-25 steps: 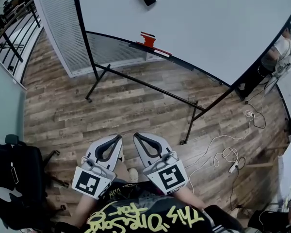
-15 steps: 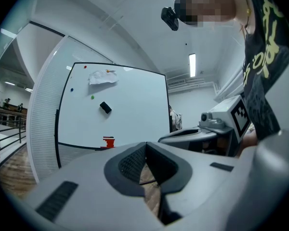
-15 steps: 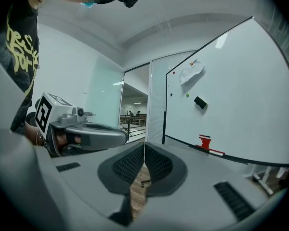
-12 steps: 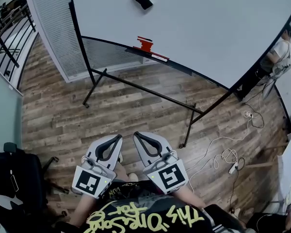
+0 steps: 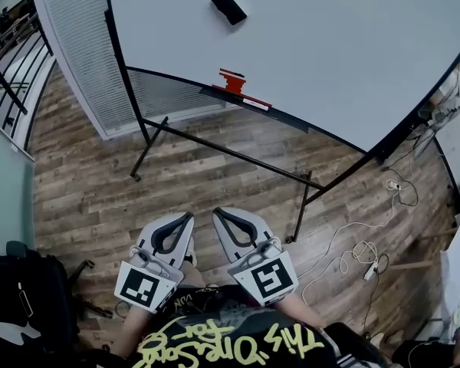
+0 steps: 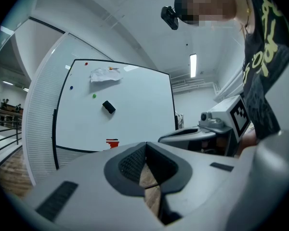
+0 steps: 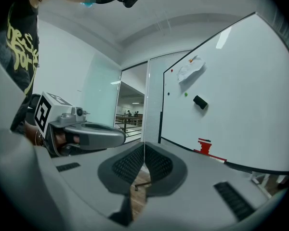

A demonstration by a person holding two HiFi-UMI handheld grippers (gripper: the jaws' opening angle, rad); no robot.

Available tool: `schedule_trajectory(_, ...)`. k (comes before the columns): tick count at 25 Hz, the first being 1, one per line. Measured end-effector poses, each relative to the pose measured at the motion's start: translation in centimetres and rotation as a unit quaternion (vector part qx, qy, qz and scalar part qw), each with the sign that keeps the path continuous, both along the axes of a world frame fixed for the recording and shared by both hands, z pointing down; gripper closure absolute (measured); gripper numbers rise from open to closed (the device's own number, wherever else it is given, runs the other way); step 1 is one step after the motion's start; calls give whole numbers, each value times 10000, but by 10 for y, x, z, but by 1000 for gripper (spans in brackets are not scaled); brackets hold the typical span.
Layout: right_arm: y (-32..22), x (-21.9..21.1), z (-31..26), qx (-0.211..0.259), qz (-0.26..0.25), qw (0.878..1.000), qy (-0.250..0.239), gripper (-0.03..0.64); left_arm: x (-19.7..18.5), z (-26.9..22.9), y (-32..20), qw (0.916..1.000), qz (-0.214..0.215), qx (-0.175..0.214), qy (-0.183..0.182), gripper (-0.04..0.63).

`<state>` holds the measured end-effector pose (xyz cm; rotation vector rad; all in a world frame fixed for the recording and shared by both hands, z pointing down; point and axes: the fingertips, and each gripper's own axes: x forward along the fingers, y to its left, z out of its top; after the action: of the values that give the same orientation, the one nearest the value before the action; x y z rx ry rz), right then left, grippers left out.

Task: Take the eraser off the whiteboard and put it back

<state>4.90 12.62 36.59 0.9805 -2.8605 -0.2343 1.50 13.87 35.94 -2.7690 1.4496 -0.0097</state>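
A black eraser (image 5: 228, 6) clings to the whiteboard (image 5: 345, 44), high on its left half. It also shows in the left gripper view as the eraser (image 6: 108, 107) and in the right gripper view as the eraser (image 7: 200, 102). My left gripper (image 5: 189, 217) and right gripper (image 5: 215, 214) are held side by side close to my body, pointing level at the board and well short of it. Both are shut with nothing between the jaws. The left gripper (image 6: 145, 144) and right gripper (image 7: 144, 145) show their pads meeting at the tips.
A red holder (image 5: 232, 81) sits on the board's bottom ledge. The black stand legs (image 5: 303, 205) spread over the wood floor between me and the board. White cables (image 5: 353, 248) lie at the right, a black chair (image 5: 23, 290) at the lower left. A crumpled paper (image 6: 105, 74) hangs on the board.
I have stepped toward the whiteboard with both grippers, so the board and eraser sit a little lower in the head view. Both grippers stay shut and side by side.
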Motion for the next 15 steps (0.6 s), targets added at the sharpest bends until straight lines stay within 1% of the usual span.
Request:
schedule_trajectory(6, -32, -9, 1, -6, 103, 9999, 92, 607, -11, -3, -33, 10000, 91, -5, 0, 588)
schedule_trajectory(13, -69, -22, -6, -12, 298, 9996, 11, 607, -26, -5, -71, 9997, 247, -62, -9, 588)
schedule_trajectory(15, -83, -26, -5, -44, 339, 9994, 58, 607, -30, -6, -85, 9995, 295, -69, -15, 588)
